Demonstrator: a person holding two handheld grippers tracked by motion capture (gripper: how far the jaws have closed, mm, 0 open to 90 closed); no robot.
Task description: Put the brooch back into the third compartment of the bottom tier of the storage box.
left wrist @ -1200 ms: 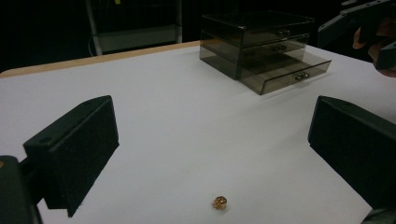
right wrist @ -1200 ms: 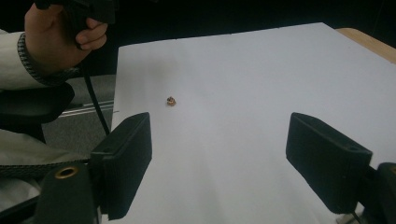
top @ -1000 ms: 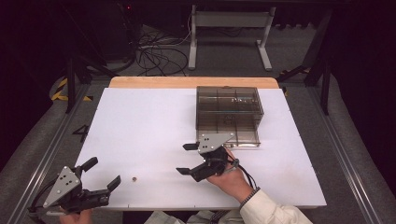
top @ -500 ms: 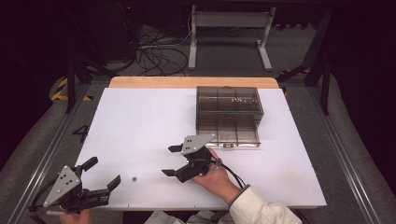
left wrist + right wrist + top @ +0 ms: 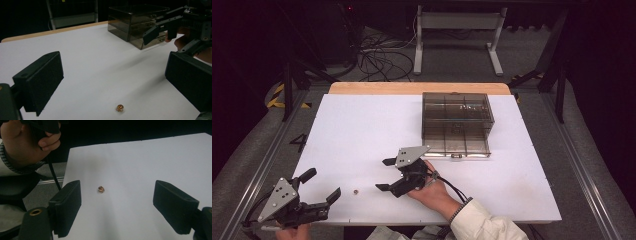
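Both claws spread, empty: I hold left claw [image 5: 319, 186] at bench [image 5: 362, 130] near-left corner, right claw [image 5: 383, 174] mid-front; small copper nut [image 5: 356, 191] between.

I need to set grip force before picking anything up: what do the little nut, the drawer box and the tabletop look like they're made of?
Nut: likely brass or copper-toned metal; it shows an orange-gold glint, though it is too small to be sure.
Drawer box: smoky see-through plastic, glossy; the dividers show through its walls.
Tabletop: a matte white sheet over a pale wood board, whose edge shows at the far side.
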